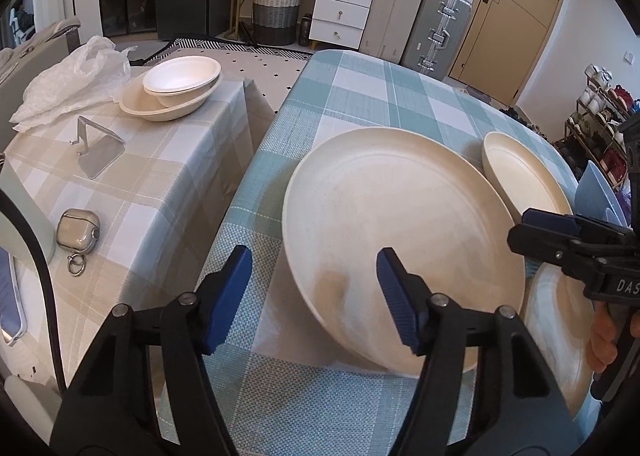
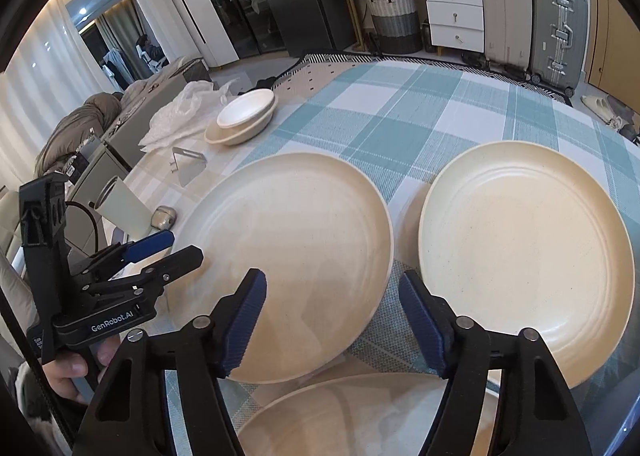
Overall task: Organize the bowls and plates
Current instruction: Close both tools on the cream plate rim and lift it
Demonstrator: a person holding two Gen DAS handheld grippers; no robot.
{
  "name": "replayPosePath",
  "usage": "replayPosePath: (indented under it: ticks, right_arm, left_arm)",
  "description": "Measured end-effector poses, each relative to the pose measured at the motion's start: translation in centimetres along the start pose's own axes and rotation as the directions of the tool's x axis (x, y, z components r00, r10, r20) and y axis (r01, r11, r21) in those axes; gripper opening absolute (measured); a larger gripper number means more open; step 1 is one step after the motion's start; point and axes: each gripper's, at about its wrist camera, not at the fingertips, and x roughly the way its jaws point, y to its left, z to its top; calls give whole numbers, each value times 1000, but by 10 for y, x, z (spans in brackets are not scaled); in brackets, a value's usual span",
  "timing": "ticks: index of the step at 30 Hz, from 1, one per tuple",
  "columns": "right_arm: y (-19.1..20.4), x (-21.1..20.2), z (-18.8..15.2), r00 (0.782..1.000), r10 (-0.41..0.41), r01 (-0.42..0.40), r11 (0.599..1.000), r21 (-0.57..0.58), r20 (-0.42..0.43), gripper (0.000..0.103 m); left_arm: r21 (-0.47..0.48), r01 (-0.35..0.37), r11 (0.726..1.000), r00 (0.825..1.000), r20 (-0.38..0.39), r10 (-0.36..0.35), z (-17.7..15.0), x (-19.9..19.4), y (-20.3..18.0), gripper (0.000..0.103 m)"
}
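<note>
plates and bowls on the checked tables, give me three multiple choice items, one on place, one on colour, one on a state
1. Where does the white bowl sit?
A. inside a cream bowl on the side table
B. on the large plate
C. on the floor

2. What colour is the cloth under the plates?
A. red and black
B. teal and white check
C. plain yellow

3. How does the left gripper stand?
A. shut on the white bowl
B. shut on a keyring
C. open, with the large plate's rim between its fingers

Answers:
1 A, it nests in the cream bowl beside the plastic bag.
2 B, teal and white squares run under the large plate and the ridged plate.
3 C, both blue pads stand clear of the plate.
</note>
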Motion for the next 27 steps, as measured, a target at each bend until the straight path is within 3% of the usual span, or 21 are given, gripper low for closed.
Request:
replayPosePath:
  ticks: [6,13,19,21,25,27]
  right_arm:
    - [-5,11,0,1000,-6,7,1000,29,-28,68]
    - [-5,23,-1,998,-27,28,999,29,-59,56]
    - [-6,27,0,998,-22,25,999,43,-61,56]
    - [-5,27,0,998,-25,28,999,36,-60,55]
    - [-4,28,-1,997,-52,53,998,29,-56,42]
    - [-5,28,-1,997,-57,59,998,35,-54,35]
  left_arm:
    - [3,-29,1000,999,-16,29,-3,8,-1,59]
    - [-1,-16,1000,999,-41,16,-5,16,0,57]
    - [22,-16,1000,999,-42,16,-7,16,-4,57]
    - [32,-18,999,999,-40,19,-8,16,-6,53]
    - [41,-25,999,999,-37,27,-9,16,-8,44]
    - [41,-19,999,999,-37,21,-9,15,-8,34]
